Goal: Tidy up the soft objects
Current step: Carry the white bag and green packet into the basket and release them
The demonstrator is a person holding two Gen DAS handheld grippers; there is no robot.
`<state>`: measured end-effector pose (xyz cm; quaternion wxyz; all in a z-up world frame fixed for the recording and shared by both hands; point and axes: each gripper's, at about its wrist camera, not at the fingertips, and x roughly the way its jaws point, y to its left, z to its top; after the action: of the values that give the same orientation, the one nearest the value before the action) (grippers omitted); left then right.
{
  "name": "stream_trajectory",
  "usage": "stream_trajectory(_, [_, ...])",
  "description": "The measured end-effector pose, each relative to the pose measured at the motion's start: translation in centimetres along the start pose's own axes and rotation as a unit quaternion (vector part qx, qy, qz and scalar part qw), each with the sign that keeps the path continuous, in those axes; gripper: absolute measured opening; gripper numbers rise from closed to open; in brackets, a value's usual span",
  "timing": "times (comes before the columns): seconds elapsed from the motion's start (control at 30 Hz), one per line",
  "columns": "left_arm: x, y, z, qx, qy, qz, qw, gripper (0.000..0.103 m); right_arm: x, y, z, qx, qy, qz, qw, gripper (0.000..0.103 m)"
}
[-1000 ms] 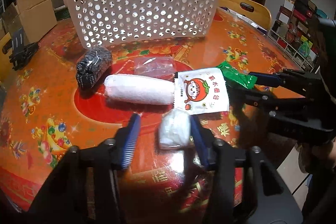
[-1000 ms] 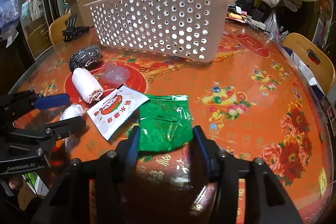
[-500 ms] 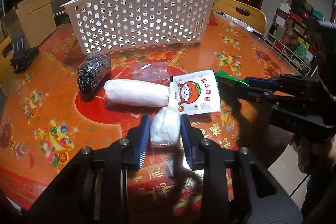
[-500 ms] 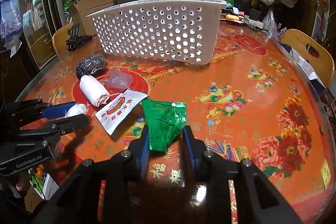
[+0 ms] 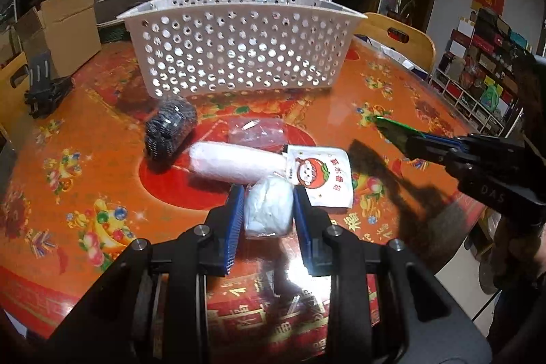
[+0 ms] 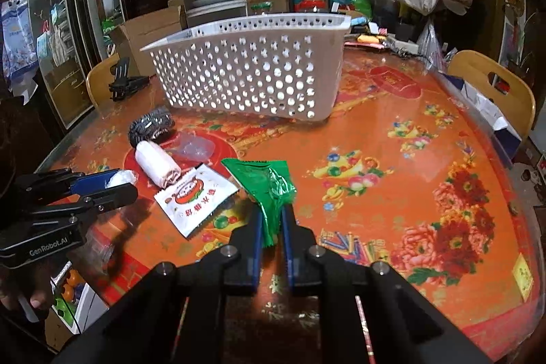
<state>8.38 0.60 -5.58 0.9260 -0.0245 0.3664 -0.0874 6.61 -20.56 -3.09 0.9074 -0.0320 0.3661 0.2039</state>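
Two handheld grippers are each clamping a soft item at the near edge of a glossy orange table [image 5: 102, 159], apparently so both can be carried to the perforated white basket [image 5: 239, 57] at the far side. The left gripper [image 5: 268, 205] is pinching a crumpled white plastic bundle [image 5: 268, 210] between its blue fingers [image 5: 235, 220], which are standing only as far apart as the bundle is wide and are pressing on both its sides; whether it is clear of the tabletop cannot be told. The right gripper [image 6: 273, 217] is squeezing a green foil packet [image 6: 269, 183], its fingers nearly together on the gathered lower end while the top is fanning out above them, raised off the table.

Just beyond, a white sachet printed with a tomato face [image 5: 320, 176] is lying flat beside a rolled white towel [image 5: 235, 162]. Behind these, a clear plastic pouch [image 5: 256, 132] and a dark knitted roll [image 5: 170, 128] are waiting near the basket's front wall. The basket is standing upright, and its inside is hidden from both cameras. Judged from the layout, four items are left to collect after these two.
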Motion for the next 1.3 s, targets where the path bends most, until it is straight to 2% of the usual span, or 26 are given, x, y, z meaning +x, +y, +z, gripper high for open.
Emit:
stream_trajectory(0.33, [-2.2, 1.0, 1.2, -0.007, -0.027, 0.009, 0.9996, 0.027, -1.8, 0.1, 1.4, 0.002, -0.023, 0.007, 1.000, 0.009])
stream_trajectory(0.73, [-5.0, 2.6, 5.2, -0.010, -0.062, 0.022, 0.9978, 0.027, -4.0, 0.1, 4.8, -0.010, -0.058, -0.001, 0.998, 0.009])
stream_trajectory(1.1, [-7.2, 4.5, 11.3, -0.019, -0.092, 0.013, 0.9955, 0.027, -6.0, -0.6, 9.9, -0.022, -0.090, -0.004, 0.996, 0.009])
stream_trajectory(1.3, [-6.9, 5.1, 15.2, -0.021, -0.089, 0.004, 0.9958, 0.027, -5.4, -0.6, 13.0, -0.035, -0.083, -0.004, 0.996, 0.009])
